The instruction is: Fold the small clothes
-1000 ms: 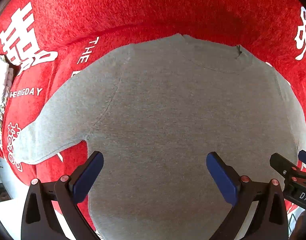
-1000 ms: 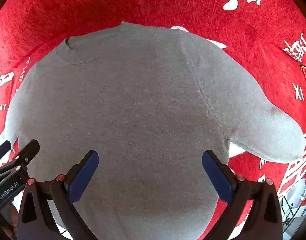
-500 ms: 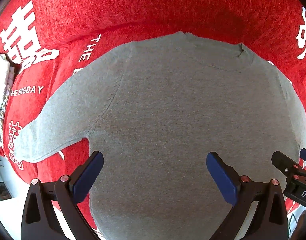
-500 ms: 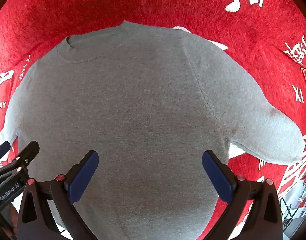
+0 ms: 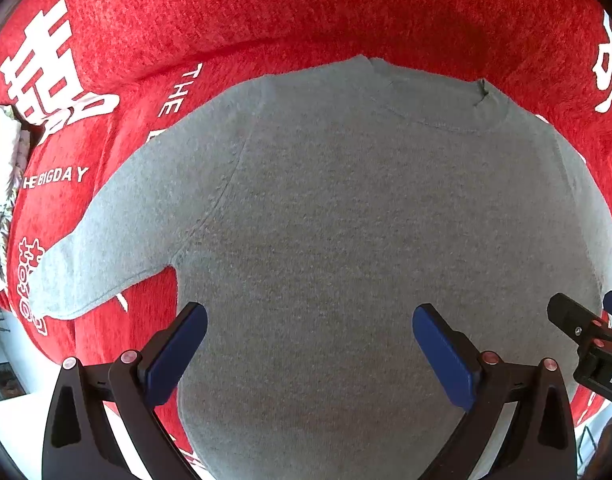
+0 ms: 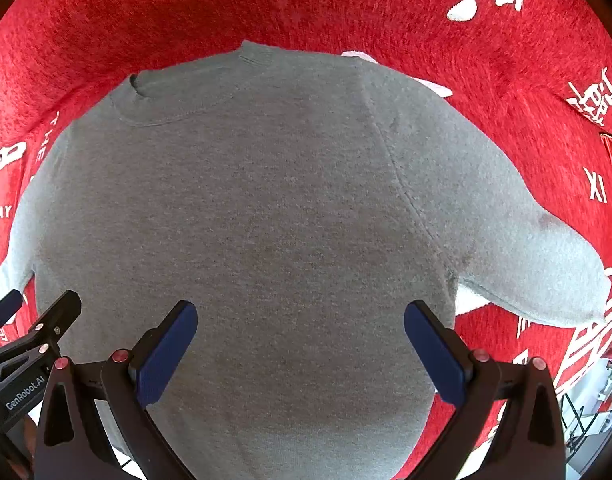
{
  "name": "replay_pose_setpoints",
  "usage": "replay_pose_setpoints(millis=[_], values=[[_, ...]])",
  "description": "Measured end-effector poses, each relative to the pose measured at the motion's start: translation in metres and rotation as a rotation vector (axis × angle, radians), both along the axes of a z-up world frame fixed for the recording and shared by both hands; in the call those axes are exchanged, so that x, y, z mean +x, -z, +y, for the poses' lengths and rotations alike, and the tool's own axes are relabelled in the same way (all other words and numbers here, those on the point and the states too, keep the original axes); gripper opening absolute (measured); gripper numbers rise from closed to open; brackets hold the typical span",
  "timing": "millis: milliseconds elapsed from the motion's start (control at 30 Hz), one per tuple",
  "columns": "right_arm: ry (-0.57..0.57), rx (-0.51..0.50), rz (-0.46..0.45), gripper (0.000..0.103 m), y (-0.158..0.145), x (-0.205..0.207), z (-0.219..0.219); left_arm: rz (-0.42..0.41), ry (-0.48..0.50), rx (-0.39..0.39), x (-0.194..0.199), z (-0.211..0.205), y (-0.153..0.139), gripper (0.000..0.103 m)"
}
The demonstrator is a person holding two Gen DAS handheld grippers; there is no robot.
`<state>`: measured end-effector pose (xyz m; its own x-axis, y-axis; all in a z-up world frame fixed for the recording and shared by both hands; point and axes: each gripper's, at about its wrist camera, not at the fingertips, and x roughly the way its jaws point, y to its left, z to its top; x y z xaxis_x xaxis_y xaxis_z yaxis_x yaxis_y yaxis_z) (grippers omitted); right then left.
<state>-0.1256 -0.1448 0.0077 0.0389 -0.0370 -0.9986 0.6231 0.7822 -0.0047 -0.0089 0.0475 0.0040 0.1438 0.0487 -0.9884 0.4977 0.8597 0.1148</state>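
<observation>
Both grippers: left gripper (image 5: 309, 354) and right gripper (image 6: 300, 350) gaping, empty, over my shirt's (image 5: 346, 240) hem.
Risk: pinching one layer only; fold skews.

Grey shirt (image 5: 346, 220) matt knit; red cloth (image 5: 306, 12) fuzzy.

Each fisheye camera sits just behind its own fingers and looks forward and down along them, close above a grey short-sleeved sweatshirt (image 5: 346, 240) spread flat on a red cloth with white lettering (image 5: 266, 12). The left wrist view hangs over the garment's left half, the left gripper (image 5: 309, 354) framing the lower body and the sleeve trailing off to its left. The right wrist view mirrors it over the right half, behind the right gripper (image 6: 300, 350). Both share the collar, chest and hem (each also catches the other tool at its inner edge).
</observation>
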Motion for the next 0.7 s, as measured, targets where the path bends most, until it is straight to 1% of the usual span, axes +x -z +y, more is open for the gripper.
replay_pose_setpoints(millis=[133, 700], values=[[-0.005, 0.000, -0.002, 0.103, 0.000, 0.000, 0.000, -0.003, -0.010, -0.005, 0.009, -0.013, 0.009, 0.103], [-0.011, 0.005, 0.001, 0.103, -0.001, 0.001, -0.001, 0.002, -0.006, -0.007, 0.006, -0.015, 0.006, 0.103]])
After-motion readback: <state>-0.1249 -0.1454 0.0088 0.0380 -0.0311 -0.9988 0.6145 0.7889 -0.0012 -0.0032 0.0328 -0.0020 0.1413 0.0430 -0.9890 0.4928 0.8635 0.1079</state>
